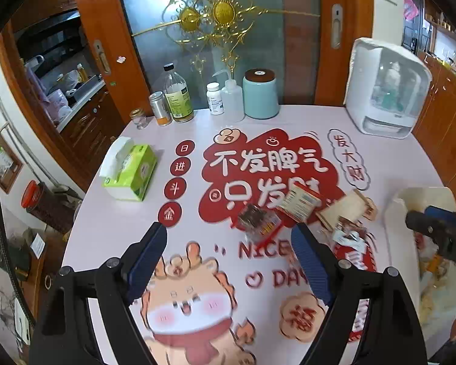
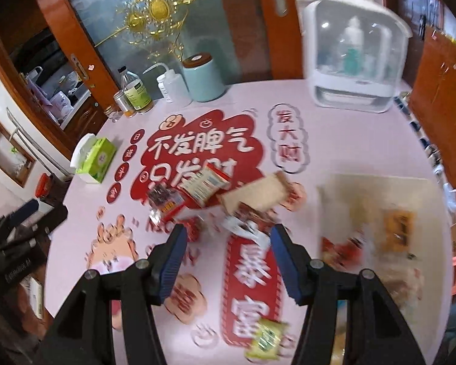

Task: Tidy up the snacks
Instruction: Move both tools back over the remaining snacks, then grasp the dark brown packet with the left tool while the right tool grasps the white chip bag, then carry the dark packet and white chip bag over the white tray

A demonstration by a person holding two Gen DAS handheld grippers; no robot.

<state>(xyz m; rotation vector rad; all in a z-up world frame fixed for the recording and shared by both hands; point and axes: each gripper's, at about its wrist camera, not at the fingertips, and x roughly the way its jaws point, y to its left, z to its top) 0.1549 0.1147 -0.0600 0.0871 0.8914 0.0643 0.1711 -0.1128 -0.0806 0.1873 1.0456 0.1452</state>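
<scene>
Several snack packs (image 1: 298, 206) lie in a loose heap near the middle of the bench (image 1: 197, 127), on its red printed mat, and a cream tray (image 2: 377, 188) sits just to their right with a few packs already in it, which suggests it is where the sorted ones go. One green pack (image 2: 266, 339) lies apart at the near edge. The left tongs (image 1: 229, 241) hang spread wide above the mat, nothing between them, aimed at the heap's left side. The right tongs (image 2: 228, 238) stand moderately spread and bare too, pointing down at the heap's near edge, with a striped pack (image 2: 249, 222) just ahead. Both views are blurred, so pack labels cannot be read. Bottles (image 1: 177, 95) and a tissue box (image 1: 130, 172) stand well clear at the back and left, leaving the middle free.
</scene>
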